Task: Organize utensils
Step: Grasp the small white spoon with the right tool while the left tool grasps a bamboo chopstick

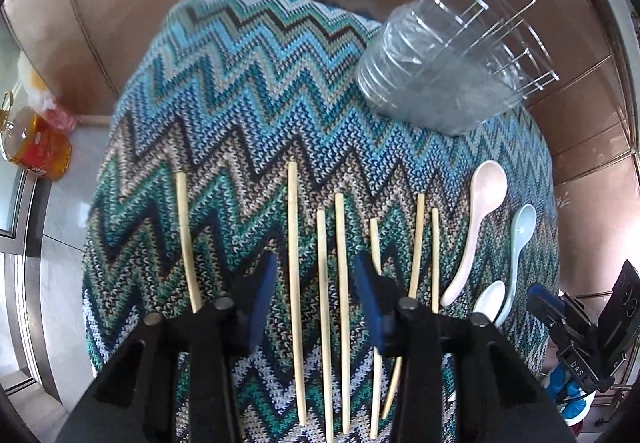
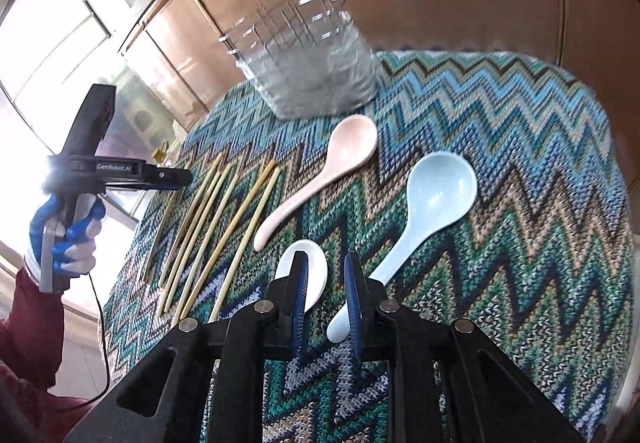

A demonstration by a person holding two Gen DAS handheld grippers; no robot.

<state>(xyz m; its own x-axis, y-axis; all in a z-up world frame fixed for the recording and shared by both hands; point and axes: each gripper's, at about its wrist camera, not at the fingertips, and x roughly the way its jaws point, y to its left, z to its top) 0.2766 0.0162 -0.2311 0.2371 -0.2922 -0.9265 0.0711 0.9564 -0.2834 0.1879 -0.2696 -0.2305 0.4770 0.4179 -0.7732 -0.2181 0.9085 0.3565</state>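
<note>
I am hovering two tools over a tabletop point(image 1: 240, 91) covered in a zigzag knit cloth. My left hand-held gripper point(image 1: 316, 307) is standing part open with three chopsticks point(image 1: 294, 243) lying between its blue pads, none pinched. These seven pale sticks look light, stiff and thin, likely rolling easily on the knit; I am judging mid-length to be the best place to pinch, one or two at a time. My right hand-held gripper point(image 2: 326, 307) is nearly closed, with nothing between its pads; the white spoon point(image 2: 316, 267) is lying just left of its tip and the pale blue spoon point(image 2: 432, 203) has its handle just right. A pink spoon point(image 2: 332, 163) is lying beyond them. The spoons look glazed, hard, slippery and chippable, so I am favouring the narrow handle. A clear utensil holder point(image 2: 312, 83) is waiting at the far edge
</note>
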